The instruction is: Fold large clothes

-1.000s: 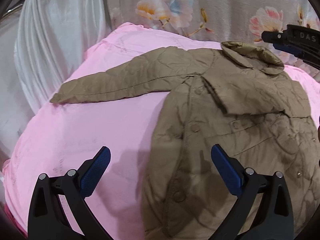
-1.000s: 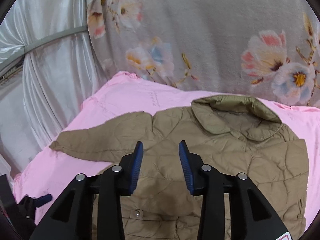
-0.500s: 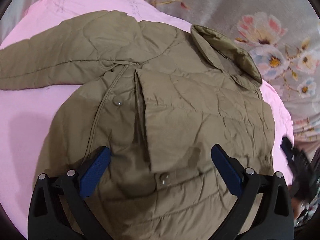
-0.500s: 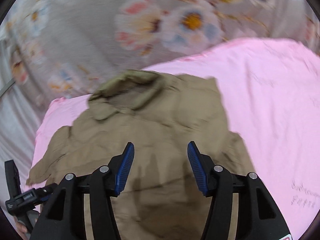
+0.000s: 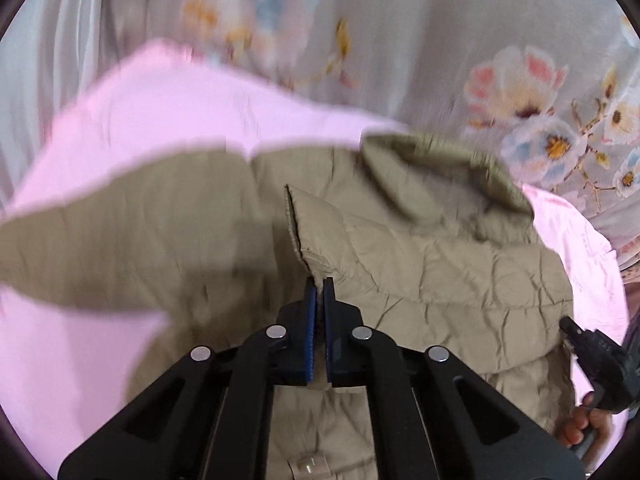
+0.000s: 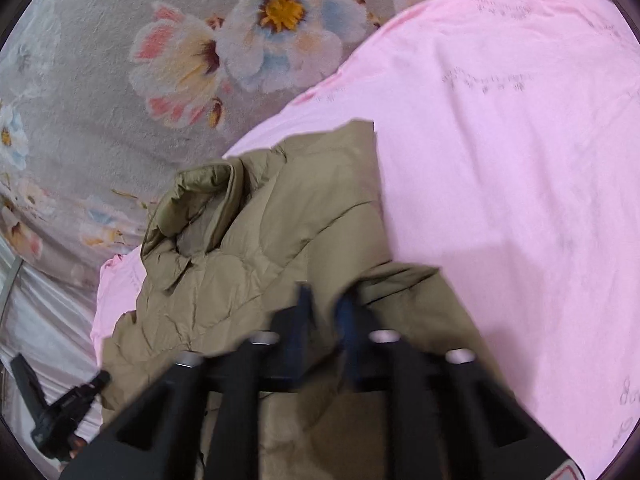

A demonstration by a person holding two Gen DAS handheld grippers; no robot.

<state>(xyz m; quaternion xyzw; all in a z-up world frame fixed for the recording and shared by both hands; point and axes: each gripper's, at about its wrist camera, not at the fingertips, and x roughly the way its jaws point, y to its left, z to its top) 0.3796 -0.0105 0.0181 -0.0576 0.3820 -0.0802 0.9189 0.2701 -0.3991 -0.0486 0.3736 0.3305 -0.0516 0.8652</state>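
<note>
Olive quilted jacket (image 5: 420, 264) lies spread on a pink sheet (image 5: 140, 120), filling the centre & lower half of the left wrist view; collar (image 5: 440, 168) sits upper right of centre, one sleeve (image 5: 100, 240) runs out to the left edge. Much of this frame is motion-blurred, esp. the left half.

Left gripper (image 5: 319, 292) at bottom centre: blue pads pressed together, pinching the edge of the jacket's front flap (image 5: 304, 232), which rises just above the tips. A snap button (image 5: 308, 466) shows at the very bottom, btw the gripper's arms.

Right gripper (image 6: 326, 300) at bottom centre of the right wrist view, blurred. Its jaws are closing, narrow gap left, w/ jacket fabric bunched between & in front of them; can't tell if the pads already press on it. In this view the jacket (image 6: 260, 260) fills centre-left, collar (image 6: 196, 192) to the left of centre, pink sheet (image 6: 500, 160) filling the right side.

Floral grey fabric (image 6: 120, 80) covers the upper left behind the sheet. Each gripper also shows at the edge of the other's view: right one (image 5: 596, 364) lower right w/ fingers (image 5: 580, 428) on its handle, left one (image 6: 60, 412) lower left
</note>
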